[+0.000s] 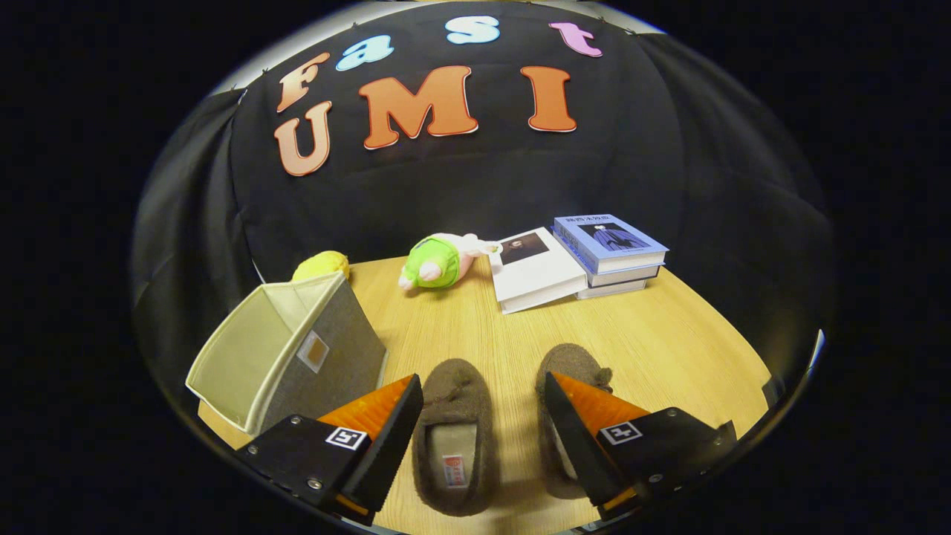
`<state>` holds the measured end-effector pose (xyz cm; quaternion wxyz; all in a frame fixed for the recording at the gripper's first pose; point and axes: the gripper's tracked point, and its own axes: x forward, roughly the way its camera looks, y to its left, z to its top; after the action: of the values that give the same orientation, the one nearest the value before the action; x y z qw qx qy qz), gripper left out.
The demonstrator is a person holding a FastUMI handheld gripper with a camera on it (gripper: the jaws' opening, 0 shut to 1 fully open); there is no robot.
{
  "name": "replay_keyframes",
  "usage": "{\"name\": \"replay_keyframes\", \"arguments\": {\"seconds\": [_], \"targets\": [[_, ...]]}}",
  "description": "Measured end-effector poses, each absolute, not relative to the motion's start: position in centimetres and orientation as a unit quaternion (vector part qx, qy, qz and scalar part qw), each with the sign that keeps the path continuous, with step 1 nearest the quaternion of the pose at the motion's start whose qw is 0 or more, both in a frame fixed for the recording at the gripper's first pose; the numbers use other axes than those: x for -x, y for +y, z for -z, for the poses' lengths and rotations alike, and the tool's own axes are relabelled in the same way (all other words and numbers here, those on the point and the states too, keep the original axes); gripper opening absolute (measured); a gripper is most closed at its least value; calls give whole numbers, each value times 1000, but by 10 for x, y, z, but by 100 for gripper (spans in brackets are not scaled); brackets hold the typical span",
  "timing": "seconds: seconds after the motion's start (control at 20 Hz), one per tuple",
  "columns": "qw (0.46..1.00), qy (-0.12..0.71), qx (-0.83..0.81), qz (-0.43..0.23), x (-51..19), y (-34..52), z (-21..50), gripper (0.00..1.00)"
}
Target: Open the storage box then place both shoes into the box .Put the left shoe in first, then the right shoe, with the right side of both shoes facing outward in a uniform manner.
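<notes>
The gripper (pixel 483 401) hangs above the wooden worktop (pixel 669 349) with its fingers spread wide and nothing held. Two brown fuzzy slippers lie side by side below it: the left slipper (pixel 455 435) sits in the gap between the fingers, while the right slipper (pixel 568 371) is partly hidden under one finger. The grey fabric storage box (pixel 297 349) stands open just beside the slippers. Beyond them lie a green plush toy (pixel 438 261), a yellow plush (pixel 321 264), a white book (pixel 535 271) and a stack of books (pixel 613 253).

Gripper (pixel 483 401), wedge-shaped fingers, square coded markers, black mounts, seemingly small screws
</notes>
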<state>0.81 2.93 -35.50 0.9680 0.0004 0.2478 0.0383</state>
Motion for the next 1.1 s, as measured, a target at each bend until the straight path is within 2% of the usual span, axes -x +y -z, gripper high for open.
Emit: {"name": "replay_keyframes", "arguments": {"seconds": [0.4, 0.5, 0.75, 1.1], "targets": [[959, 277, 28, -55, 3, 33, 396, 82], [956, 286, 30, -58, 2, 35, 403, 74], [948, 311, 35, -56, 5, 34, 425, 45], [934, 352, 34, -41, 0, 37, 452, 27]]}}
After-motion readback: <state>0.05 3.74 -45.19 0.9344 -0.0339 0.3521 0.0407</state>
